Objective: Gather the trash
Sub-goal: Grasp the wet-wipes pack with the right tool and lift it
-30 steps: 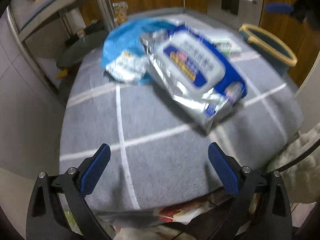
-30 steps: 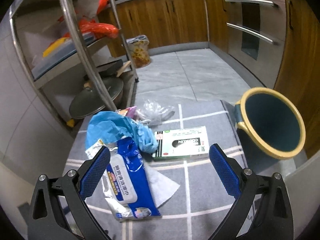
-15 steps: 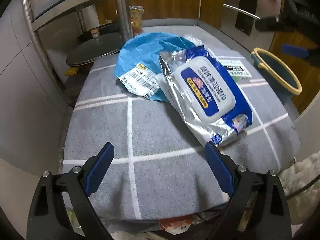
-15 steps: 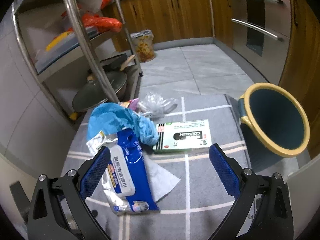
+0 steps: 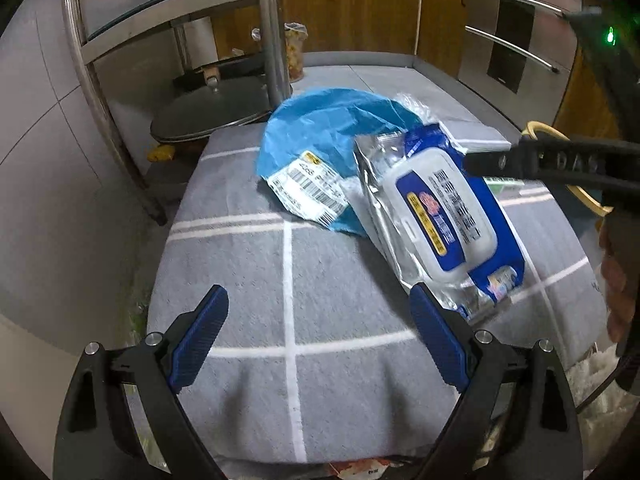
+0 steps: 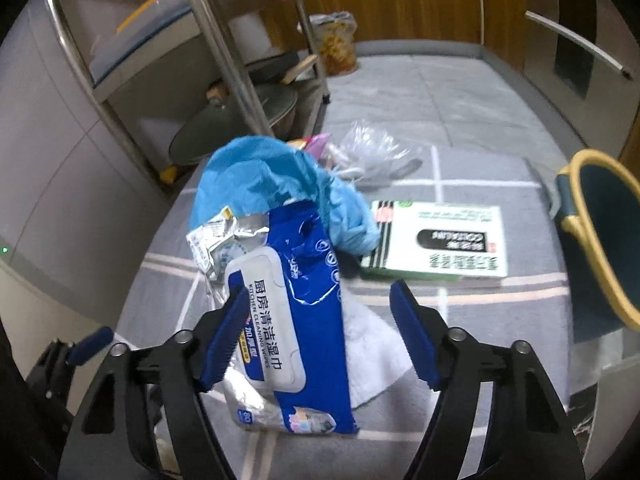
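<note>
my right gripper (image 6: 318, 332) is closing round the wipes pack (image 6: 294, 312), not pinching yet; crinkly, slippery, floppy, so i'd grab mid-lid, 12 o'clock of me. left gripper (image 5: 318, 338) gapes empty.

A wipes pack (image 5: 444, 216) lies on the grey mat (image 5: 248, 280), overlapping a blue bag (image 5: 320, 128) just behind it; the left gripper (image 5: 318, 334) hovers near it, jaws apart.
</note>
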Demonstrator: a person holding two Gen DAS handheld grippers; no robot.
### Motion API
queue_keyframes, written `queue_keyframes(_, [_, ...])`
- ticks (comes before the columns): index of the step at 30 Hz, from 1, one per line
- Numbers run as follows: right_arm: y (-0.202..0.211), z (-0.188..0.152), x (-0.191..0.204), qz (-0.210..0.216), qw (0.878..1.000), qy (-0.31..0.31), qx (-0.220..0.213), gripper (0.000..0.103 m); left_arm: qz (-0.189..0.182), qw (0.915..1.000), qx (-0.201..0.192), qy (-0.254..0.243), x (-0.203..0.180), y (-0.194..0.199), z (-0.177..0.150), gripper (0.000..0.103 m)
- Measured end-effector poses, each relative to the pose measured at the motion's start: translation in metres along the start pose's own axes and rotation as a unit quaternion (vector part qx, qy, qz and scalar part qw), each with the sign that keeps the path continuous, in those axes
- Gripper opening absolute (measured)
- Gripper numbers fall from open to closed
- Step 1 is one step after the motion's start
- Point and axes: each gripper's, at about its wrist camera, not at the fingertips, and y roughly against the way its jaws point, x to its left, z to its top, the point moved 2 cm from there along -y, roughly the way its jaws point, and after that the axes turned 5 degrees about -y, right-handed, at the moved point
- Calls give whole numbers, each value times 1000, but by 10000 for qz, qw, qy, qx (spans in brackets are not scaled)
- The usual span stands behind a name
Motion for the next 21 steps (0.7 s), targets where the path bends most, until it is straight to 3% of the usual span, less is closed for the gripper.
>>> queue_keyframes(13, [-47, -8, -4, 730, 9917, -435, 968, 73, -41, 9995, -185, -258, -4, -2, 13, 90])
queue_keyframes(17, [-48, -10, 3, 858, 9903, -328, 1044, 56, -21, 9995, -211, -243, -4, -1, 14, 90])
queue_keyframes(21, [-37, -10, 12, 1070, 9891, -211, 992, 27, -7, 9994, -243, -240, -3, 0, 17, 90])
